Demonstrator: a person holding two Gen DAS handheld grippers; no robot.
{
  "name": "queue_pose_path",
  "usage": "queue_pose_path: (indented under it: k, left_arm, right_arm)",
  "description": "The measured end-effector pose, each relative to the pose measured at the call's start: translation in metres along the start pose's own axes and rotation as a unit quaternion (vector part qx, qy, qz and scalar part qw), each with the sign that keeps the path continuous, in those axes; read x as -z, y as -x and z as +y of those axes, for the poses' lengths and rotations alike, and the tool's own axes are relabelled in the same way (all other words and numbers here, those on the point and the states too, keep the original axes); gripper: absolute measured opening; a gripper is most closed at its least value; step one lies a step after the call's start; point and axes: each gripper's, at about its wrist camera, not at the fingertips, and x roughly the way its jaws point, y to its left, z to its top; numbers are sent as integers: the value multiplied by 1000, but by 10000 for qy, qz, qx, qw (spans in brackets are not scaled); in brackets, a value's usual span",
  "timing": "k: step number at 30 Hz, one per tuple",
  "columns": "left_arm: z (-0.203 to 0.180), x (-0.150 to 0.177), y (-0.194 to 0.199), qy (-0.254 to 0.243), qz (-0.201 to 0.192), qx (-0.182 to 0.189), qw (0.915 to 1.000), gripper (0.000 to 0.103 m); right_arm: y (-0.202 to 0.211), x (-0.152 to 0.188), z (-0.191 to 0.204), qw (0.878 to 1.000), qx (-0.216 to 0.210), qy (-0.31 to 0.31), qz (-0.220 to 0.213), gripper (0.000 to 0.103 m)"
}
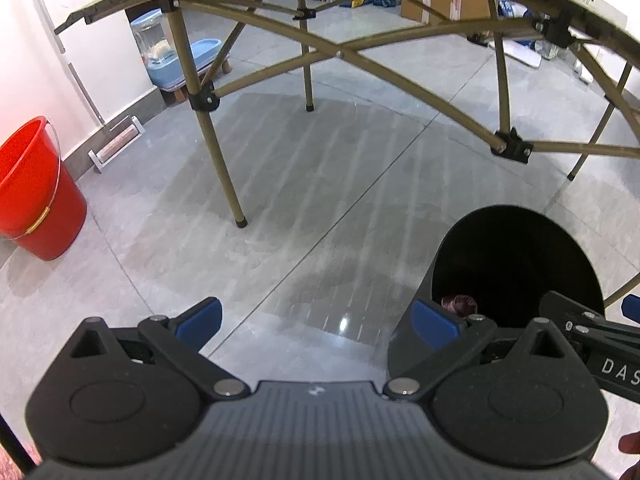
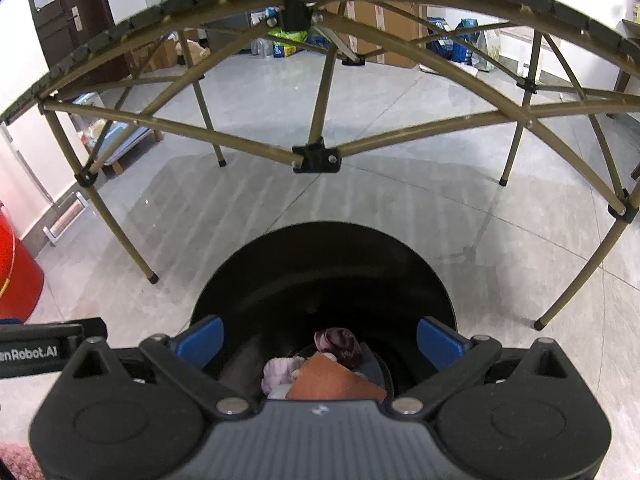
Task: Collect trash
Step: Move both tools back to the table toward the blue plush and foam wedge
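L gripper [image 1: 316, 320]: jaws wide, empty, over grey tile floor [image 1: 280, 200]. R gripper [image 2: 320, 338]: jaws spread, nothing held, above round black plastic bin [image 2: 320, 264]; crumpled trash [image 2: 320, 364] lies inside. Lift R straight, clear of rim, before next pickup.

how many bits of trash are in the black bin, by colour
purple wrapper: 1
brown paper: 1
pale pink wad: 1
total: 3 showing at the bottom of the bin; the right gripper, jaws open and empty, hides part of the bin floor, so more could lie under it.
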Motion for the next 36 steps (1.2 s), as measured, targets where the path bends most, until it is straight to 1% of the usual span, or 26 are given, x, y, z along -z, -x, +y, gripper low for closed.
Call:
queue_pose_path:
  k: [3, 11, 16, 19, 23, 26, 30, 36]
  left_arm:
    - [1, -3, 8, 28, -152, 49, 9999, 103]
    - [1, -11, 33, 129, -665, 217, 9975, 103]
    - [-1, -16, 52, 302, -994, 372, 9939, 103]
    - [-2, -23, 66, 461, -1184, 540, 9904, 103]
    - [-5, -33, 84, 591, -1393, 670, 9862, 103]
    - [-12, -45, 96, 527, -1564, 676, 9840, 103]
    - [-21, -62, 114, 378, -1830, 644, 9803, 103]
    - [-27, -91, 128, 303, -2075, 633, 9757, 103]
  right_arm:
    - [8, -4, 0, 9999, -18, 8, -146, 103]
    - [40, -15, -1, 9974, -72, 69, -713, 103]
    - [65, -22, -8, 9938, -130, 32, -1100, 103]
    - [81, -27, -13, 9908, -161, 29, -1340, 103]
    - [109, -37, -21, 9840, -238, 51, -1762, 103]
    - [125, -47, -26, 9783, -335, 32, -2043, 103]
    - [137, -63, -34, 9719, -449, -22, -2309, 103]
    - [142, -91, -46, 9649, -534, -167, -2566, 103]
